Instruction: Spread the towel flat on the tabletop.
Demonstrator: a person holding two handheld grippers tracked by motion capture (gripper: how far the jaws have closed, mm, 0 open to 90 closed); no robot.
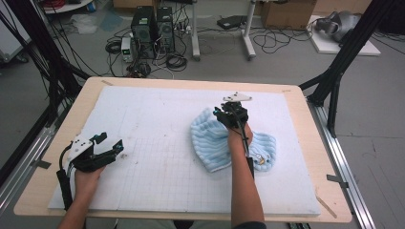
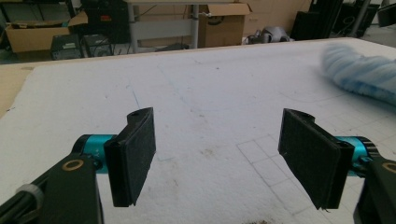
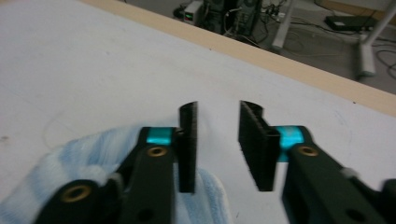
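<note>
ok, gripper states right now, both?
Left gripper: open, nothing between its jaws.
Right gripper: open, holding nothing, above the light blue towel.

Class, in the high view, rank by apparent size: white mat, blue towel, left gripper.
1. White mat
2. Blue towel
3. Left gripper, clearly smallest, though it sits nearer the camera.
</note>
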